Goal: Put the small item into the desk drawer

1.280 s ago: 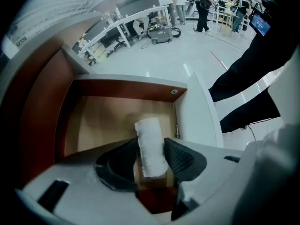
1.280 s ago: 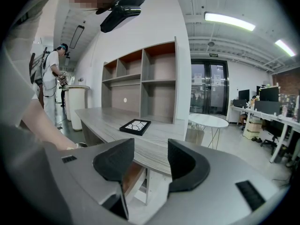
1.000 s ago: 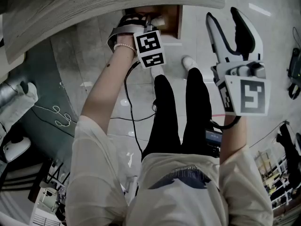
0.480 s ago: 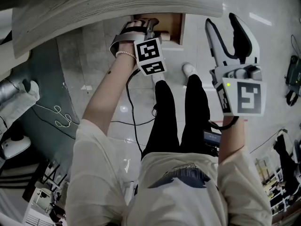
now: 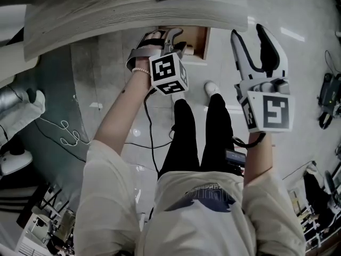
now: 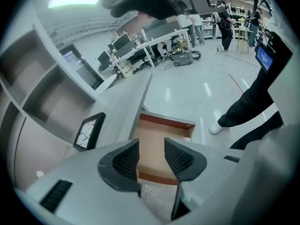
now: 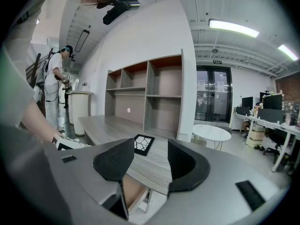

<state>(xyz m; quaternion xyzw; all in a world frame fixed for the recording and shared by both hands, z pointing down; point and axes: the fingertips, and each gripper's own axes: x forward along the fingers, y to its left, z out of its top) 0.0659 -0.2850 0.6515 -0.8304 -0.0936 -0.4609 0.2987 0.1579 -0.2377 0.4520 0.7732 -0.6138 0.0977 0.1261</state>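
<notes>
My left gripper [image 5: 181,40] sits at the mouth of the open drawer [image 5: 198,36], which sticks out from under the grey wooden surface [image 5: 106,9]. In the left gripper view its fingers [image 6: 124,161] are released, with a narrow gap between them. Nothing is in that gap, and I see the drawer's brown floor straight through it. A small pale item [image 6: 187,138] lies inside the drawer in a corner against the side wall, clear of the fingers. It is too small for me to say what it is.

My right gripper [image 5: 249,33] hangs well off to the side, over the pale floor [image 5: 298,63] and apart from the drawer. Its fingers [image 7: 115,161] are spread wide and hold nothing. Between them, in the right gripper view, I see the surface with a black picture frame [image 7: 143,144] lying flat on it. An open shelf unit [image 7: 150,93] stands behind. A strip of the drawer's brown inside shows below the surface edge.

From the head view the frame lies on the surface above the drawer. My legs [image 5: 205,132] and one white shoe [image 5: 211,87] stand just in front of it.
</notes>
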